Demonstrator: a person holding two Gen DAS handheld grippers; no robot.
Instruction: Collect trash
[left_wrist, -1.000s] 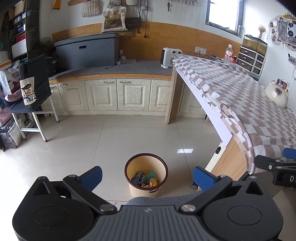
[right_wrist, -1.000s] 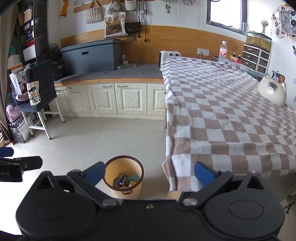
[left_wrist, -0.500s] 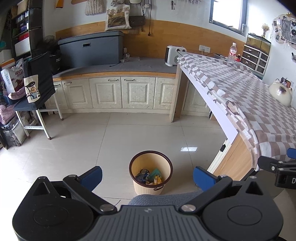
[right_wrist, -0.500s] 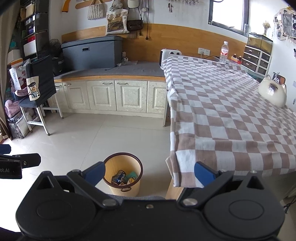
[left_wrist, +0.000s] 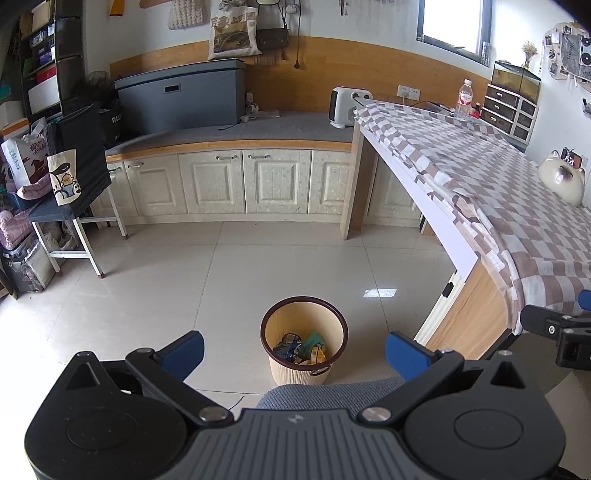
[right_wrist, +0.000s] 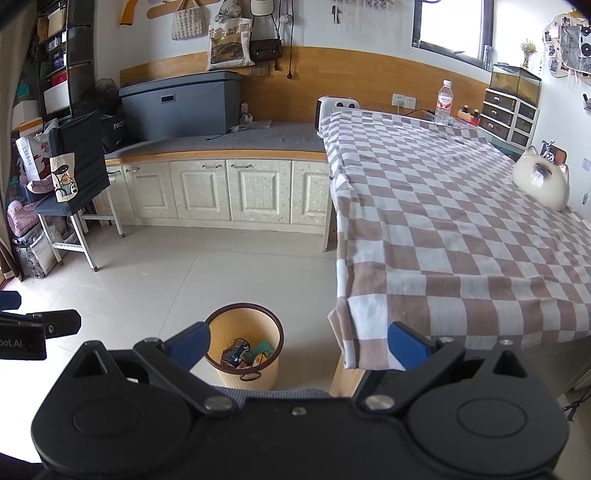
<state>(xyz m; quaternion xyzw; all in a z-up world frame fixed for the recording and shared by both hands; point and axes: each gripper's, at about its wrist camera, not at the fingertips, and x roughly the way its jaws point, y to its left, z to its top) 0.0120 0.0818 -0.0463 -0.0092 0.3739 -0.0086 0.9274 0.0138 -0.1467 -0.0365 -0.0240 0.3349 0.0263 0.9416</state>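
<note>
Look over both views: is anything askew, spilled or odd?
Only the checked tablecloth: along the table's left edge it is bunched and rucked back, baring the white tabletop. The bin stands upright with its trash inside; nothing spilled on the floor.

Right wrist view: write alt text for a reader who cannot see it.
The open right gripper holds nothing and looks down at a bin with trash in it on the tiled floor. A table under a checked cloth stands at right, with a bottle at its far end; white cabinets line the back wall.
</note>
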